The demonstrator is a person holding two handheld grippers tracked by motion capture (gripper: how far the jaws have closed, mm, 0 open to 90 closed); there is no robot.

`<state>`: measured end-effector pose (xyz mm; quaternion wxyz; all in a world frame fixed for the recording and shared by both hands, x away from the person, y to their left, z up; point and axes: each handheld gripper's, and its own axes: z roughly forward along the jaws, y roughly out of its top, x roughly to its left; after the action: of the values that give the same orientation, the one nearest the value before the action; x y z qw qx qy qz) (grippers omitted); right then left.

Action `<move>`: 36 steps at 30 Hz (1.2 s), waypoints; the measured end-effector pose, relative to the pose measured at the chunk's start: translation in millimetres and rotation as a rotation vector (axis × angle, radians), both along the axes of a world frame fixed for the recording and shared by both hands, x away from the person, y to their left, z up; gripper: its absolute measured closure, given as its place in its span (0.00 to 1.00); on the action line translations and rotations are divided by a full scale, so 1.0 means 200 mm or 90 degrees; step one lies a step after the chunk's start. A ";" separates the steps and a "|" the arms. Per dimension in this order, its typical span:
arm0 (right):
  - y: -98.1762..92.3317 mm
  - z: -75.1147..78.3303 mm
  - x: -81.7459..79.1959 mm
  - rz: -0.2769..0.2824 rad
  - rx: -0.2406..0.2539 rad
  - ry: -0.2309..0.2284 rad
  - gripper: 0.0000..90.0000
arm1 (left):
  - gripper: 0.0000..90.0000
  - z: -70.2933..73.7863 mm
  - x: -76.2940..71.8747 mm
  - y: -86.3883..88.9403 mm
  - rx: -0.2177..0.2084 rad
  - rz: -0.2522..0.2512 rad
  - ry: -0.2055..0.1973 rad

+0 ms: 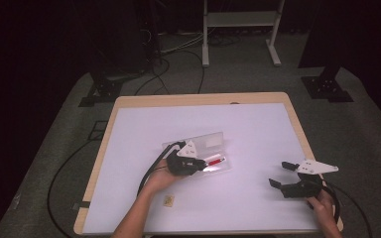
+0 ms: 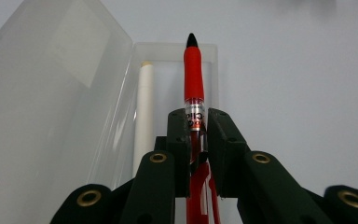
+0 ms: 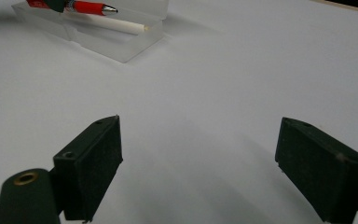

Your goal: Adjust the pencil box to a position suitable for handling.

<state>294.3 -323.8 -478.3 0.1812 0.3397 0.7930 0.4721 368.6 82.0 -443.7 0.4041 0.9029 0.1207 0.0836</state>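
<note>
Red pen [image 2: 194, 79] gripped by the left gripper [image 2: 196, 122] over the clear case [image 2: 65, 93].

The pen is clamped between the 2 black jaws, its tip pointed along the open case, where 1 white stick [image 2: 144, 116] is laid. The right gripper [image 3: 198, 158] is held with its jaws wide apart and nothing between them, well apart from the case, over the white table [image 1: 258, 124].

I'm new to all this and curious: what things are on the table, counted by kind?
Red pens: 1
White sticks: 1
Clear plastic cases: 1
Small tan pieces: 1
Total: 4
</note>
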 end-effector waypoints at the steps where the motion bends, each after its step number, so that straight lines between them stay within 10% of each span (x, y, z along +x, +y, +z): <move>1: 0.00 0.00 0.00 0.000 0.000 0.000 0.15 | 0.89 0.00 0.00 0.00 0.000 0.000 0.000; 36: 0.00 0.00 0.00 0.001 0.001 0.001 0.15 | 0.88 -0.07 0.04 -0.02 0.055 0.021 0.020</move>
<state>294.0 -323.6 -478.3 0.1801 0.3395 0.7931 0.4725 375.9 78.3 -457.1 0.3612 0.9187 0.1379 0.0808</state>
